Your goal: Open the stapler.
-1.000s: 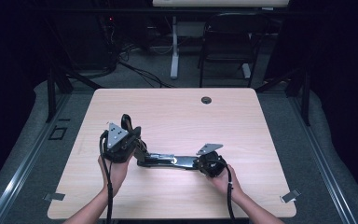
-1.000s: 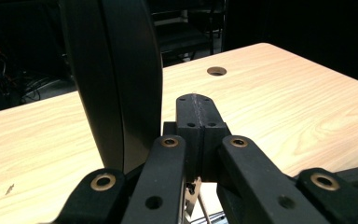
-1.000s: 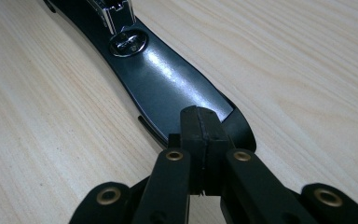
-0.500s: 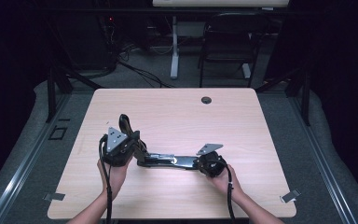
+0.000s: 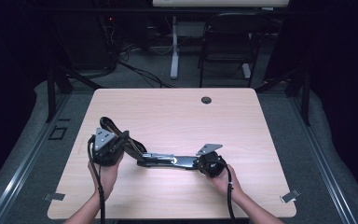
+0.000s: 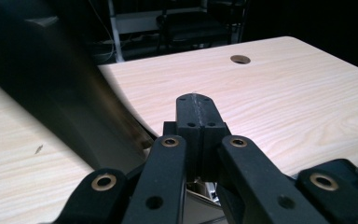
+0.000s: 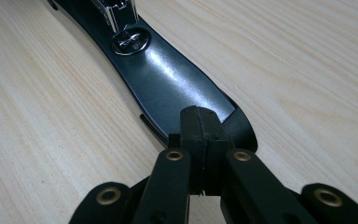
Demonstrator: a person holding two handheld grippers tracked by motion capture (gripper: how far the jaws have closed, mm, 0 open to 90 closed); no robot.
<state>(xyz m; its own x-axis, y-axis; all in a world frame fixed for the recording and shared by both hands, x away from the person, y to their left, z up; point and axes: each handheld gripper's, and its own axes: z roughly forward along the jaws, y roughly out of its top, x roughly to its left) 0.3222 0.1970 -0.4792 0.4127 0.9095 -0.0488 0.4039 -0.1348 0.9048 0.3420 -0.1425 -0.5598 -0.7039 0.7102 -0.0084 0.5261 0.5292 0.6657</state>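
I keep the right gripper (image 7: 199, 126) clenched, pinning the stapler's (image 5: 175, 161) base end to the table (image 5: 177, 112), while the left gripper (image 6: 196, 116), also clenched, lifts its arm open

I hold my left gripper (image 5: 106, 148) at the near left of the table, jaws pressed together, my left hand (image 5: 103, 170) under it, while my right gripper (image 5: 208, 162), jaws likewise closed, lies low at near right in my right hand (image 5: 223, 179).
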